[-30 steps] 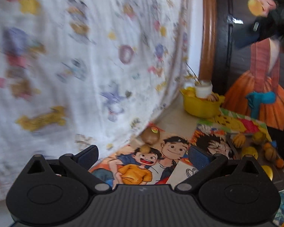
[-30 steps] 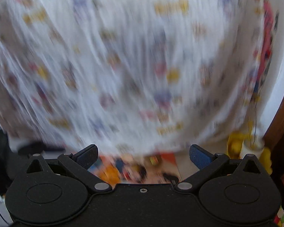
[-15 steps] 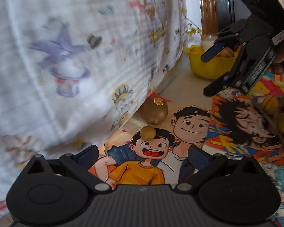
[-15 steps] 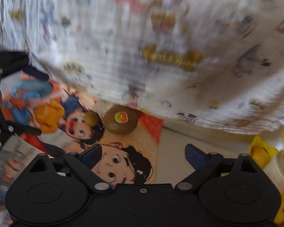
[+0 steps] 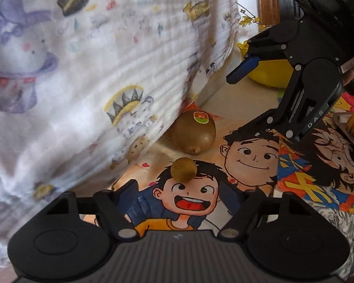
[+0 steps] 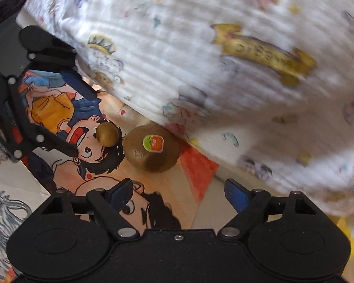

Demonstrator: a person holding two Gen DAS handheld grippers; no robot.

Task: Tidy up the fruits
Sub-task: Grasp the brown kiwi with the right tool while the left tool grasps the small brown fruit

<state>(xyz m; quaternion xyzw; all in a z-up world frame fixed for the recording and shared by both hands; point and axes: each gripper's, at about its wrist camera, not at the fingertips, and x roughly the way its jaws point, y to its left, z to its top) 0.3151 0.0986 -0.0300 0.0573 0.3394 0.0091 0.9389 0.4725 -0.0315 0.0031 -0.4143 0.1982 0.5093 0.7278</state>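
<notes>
A brown kiwi (image 5: pixel 193 133) with a sticker lies on the cartoon mat (image 5: pixel 250 162) against the hanging cloth. A small round brown fruit (image 5: pixel 183 169) sits just in front of it. My left gripper (image 5: pixel 181 198) points down at the small fruit. Its jaws are closing, with the fruit just ahead of the tips and nothing pressed. My right gripper (image 6: pixel 178 189) hovers over the kiwi (image 6: pixel 151 152), its jaws closing with nothing between them. Each gripper shows in the other's view: the right gripper (image 5: pixel 242 99) and the left gripper (image 6: pixel 81 121) beside the small fruit (image 6: pixel 107 134).
A white printed cloth (image 5: pixel 82 70) hangs close on the left and over the kiwi. A yellow bowl (image 5: pixel 269 76) stands behind the right gripper. A metal tray (image 5: pixel 342 122) with fruit lies at the right edge.
Both grippers have come down toward the mat, so the kiwi and small fruit look larger. The right gripper has entered the left wrist view. Both pairs of jaws stand narrower.
</notes>
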